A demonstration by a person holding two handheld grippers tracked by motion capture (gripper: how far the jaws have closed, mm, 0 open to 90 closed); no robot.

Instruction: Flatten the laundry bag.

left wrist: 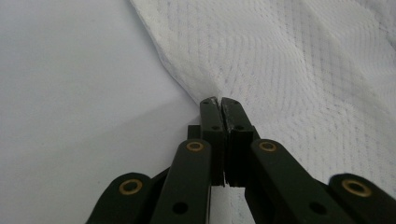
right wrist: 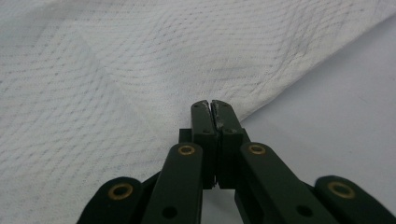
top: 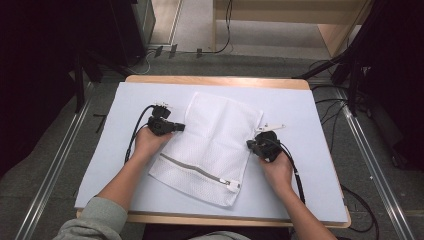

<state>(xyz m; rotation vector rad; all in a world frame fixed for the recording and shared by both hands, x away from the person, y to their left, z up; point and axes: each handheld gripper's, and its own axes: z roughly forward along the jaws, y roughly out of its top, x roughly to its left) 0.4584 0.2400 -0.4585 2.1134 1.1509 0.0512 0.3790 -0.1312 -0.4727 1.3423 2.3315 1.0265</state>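
While the high view shows the zipper point(top: 200, 171), left tongs point(left wrist: 218, 101) and right tongs point(right wrist: 211, 103) each pinch mesh bag point(top: 210, 145) edges.

White rectangular mesh laundry bag point(top: 210, 145) is lying flat on the table, skewed diagonally, far corner sitting near the middle and the zippered end pointing toward the person. Grey zipper point(top: 196, 171) is running across the near end, closed, its pull sitting at the right. Both long side edges are bunching up slightly where pinched.
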